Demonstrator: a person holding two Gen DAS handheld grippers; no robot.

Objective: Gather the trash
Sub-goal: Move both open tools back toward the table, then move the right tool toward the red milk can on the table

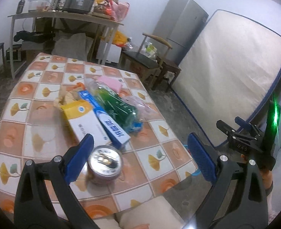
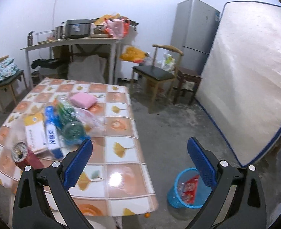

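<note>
Trash lies on the table with the tiled cloth [image 1: 35, 103]. It includes an upright opened drink can [image 1: 105, 164], a white and yellow box [image 1: 83, 120], a blue toothpaste box [image 1: 109, 126], a crushed green bottle [image 1: 119, 108], a clear plastic bag [image 1: 142, 105] and a pink sponge [image 1: 109, 83]. My left gripper [image 1: 140, 147] is open over the table's near edge, and the can sits just inside its left finger [image 1: 79, 158], untouched. My right gripper [image 2: 140, 148] is open and empty above the table's right edge. A blue trash basket [image 2: 188, 189] holding a red wrapper stands on the floor beside the table.
A mattress [image 2: 251, 76] leans on the right wall next to a fridge [image 2: 195, 34]. A chair [image 2: 155, 76] and a small stool [image 2: 188, 84] stand behind the table. A cluttered desk [image 2: 73, 42] is at the back wall. Bare concrete floor [image 2: 169, 129] lies between table and mattress.
</note>
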